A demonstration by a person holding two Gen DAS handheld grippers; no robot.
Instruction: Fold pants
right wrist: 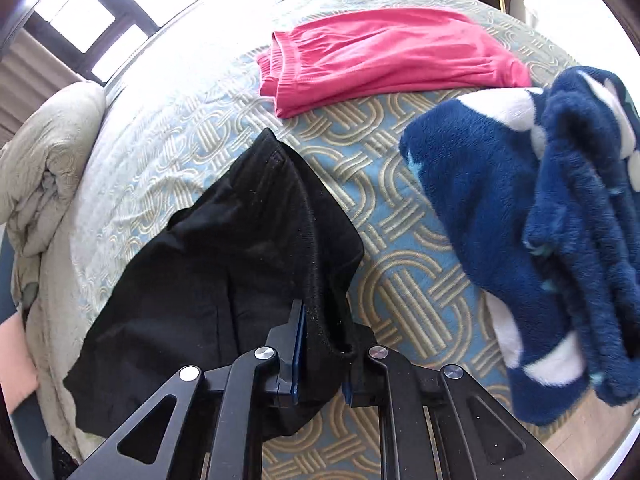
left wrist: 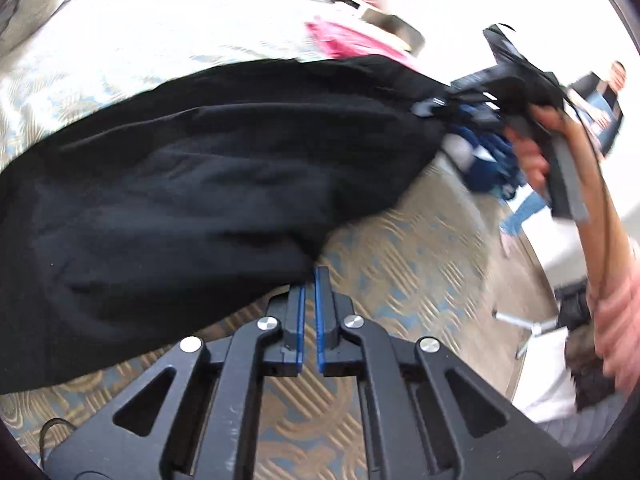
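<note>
Black pants (left wrist: 192,184) hang stretched above the patterned bedspread between my two grippers. My left gripper (left wrist: 310,276) is shut on a lower corner of the black pants, its blue pads almost together. My right gripper shows in the left wrist view (left wrist: 436,106) at the far end of the cloth, held in a hand. In the right wrist view my right gripper (right wrist: 322,320) is shut on a bunched fold of the black pants (right wrist: 224,248), which drape down to the left over the bed.
Folded pink pants (right wrist: 384,56) lie on the bed at the back. A fluffy navy and white garment (right wrist: 520,216) lies at the right. A rumpled beige quilt (right wrist: 44,160) is at the left edge. A person (left wrist: 600,100) stands beyond the bed.
</note>
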